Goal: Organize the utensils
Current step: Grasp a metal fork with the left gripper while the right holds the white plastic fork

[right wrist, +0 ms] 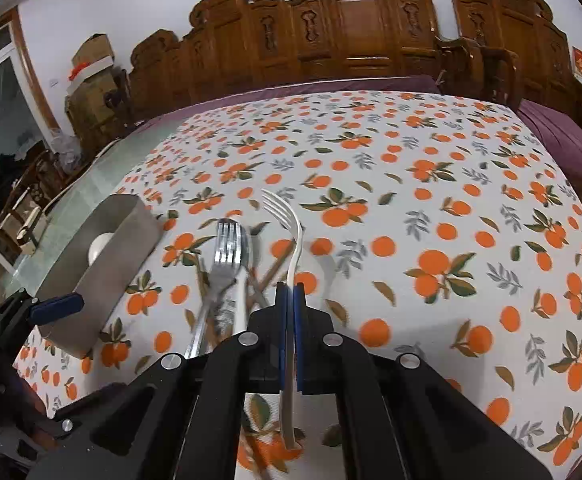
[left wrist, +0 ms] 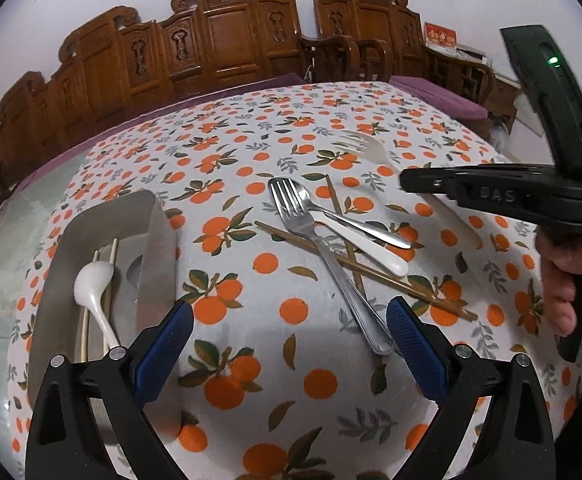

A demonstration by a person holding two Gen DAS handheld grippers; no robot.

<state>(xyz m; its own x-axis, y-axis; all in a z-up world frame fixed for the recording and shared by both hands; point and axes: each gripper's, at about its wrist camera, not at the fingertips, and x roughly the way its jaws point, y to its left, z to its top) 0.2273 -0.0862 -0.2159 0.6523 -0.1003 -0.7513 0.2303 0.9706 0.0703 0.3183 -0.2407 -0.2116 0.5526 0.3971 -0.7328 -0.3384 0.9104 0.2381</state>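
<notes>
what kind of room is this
Probably a home living or dining room: a table under an orange-print tablecloth, carved wooden chairs along the wall, and stacked cardboard boxes in the corner.

text: "DAS" | on: black body of right tongs [left wrist: 411, 184] | red wall sign [left wrist: 439, 36]: characters unreadable

We counted two forks: one metal fork [left wrist: 303, 216] and one white plastic fork [right wrist: 287, 220]. Spoons numbered three: one metal spoon [left wrist: 355, 220], one white spoon [left wrist: 365, 242] on the cloth, one white ladle-spoon [left wrist: 91, 280]. We logged two brown chopsticks [left wrist: 367, 272], two pale chopsticks [left wrist: 109, 280], one steel tray [left wrist: 155, 248].
</notes>
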